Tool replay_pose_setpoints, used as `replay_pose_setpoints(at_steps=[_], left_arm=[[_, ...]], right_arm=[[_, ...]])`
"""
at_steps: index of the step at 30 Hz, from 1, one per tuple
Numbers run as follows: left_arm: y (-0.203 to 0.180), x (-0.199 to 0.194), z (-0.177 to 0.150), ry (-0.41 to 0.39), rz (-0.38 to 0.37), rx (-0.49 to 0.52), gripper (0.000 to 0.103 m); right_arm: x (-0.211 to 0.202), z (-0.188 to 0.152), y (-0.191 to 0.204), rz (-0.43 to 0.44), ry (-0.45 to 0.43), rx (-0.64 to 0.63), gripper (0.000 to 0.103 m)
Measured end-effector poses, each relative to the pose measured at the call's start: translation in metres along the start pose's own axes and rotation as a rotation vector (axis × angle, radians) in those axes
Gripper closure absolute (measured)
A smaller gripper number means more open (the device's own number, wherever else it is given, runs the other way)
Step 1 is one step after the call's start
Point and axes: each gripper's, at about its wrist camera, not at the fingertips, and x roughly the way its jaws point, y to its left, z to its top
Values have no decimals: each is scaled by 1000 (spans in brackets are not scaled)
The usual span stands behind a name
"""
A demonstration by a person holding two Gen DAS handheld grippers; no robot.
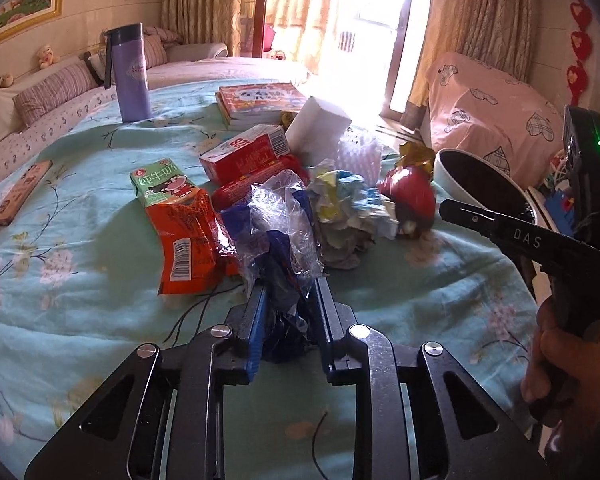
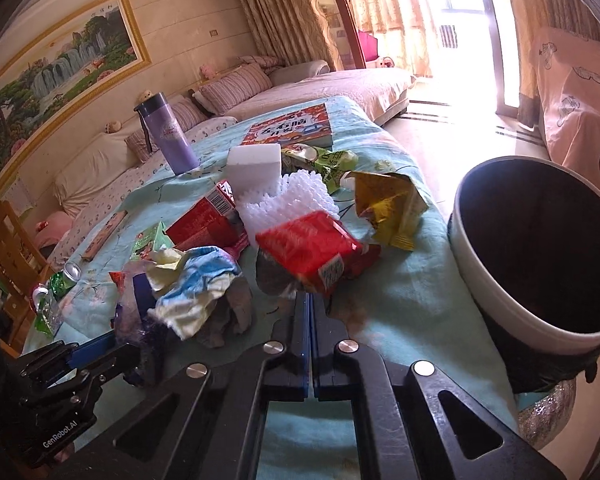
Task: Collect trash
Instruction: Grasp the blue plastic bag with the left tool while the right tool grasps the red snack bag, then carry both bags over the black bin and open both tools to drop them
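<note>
**Both grippers closed on trash**

Left gripper (image 1: 290,304) pinches clear-and-blue plastic wrapper (image 1: 278,220) at the pile's near edge on the counter (image 1: 80,280). Right gripper (image 2: 311,300) pressed together, apparently nipping the red packet (image 2: 312,252) edge; bin (image 2: 540,248) just right.

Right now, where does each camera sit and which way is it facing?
Left wrist: on the left gripper, looking down across the teal floral tablecloth; jaws shut on crumpled clear-blue plastic wrap; a hand shows.
Right wrist: on the right gripper, facing the same table; jaws shut at a red snack packet.
Shared: purple tumbler, white-rimmed dark bin.
</note>
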Motion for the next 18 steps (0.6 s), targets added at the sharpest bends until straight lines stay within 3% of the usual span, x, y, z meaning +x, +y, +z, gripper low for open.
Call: replay_pose_setpoints(at_steps=[3, 6, 8, 10, 11, 15, 17, 18], left_arm=[[2, -10, -4, -17, -7, -8, 82], [5, -20, -4, -34, -14, -28, 82], [5, -27, -2, -54, -20, -31, 82], [6, -33, 1, -74, -21, -25, 82], [6, -35, 3, -84, -22, -24, 82], [5, -39, 12, -103, -32, -17, 82], [3, -39, 14, -106, -37, -12, 82], [2, -39, 14, -105, -42, -11, 82]], right_arm=[[-10, -1, -2, 5, -10, 5, 103], [-8, 1, -4, 35, 8, 28, 93], [-3, 5, -2, 25, 3, 20, 80], [6, 9, -2, 20, 3, 23, 42], [12, 12, -1, 21, 2, 28, 39], [36, 18, -6, 51, 45, 60, 40], [44, 18, -7, 46, 61, 61, 62], [45, 18, -7, 40, 67, 60, 80]])
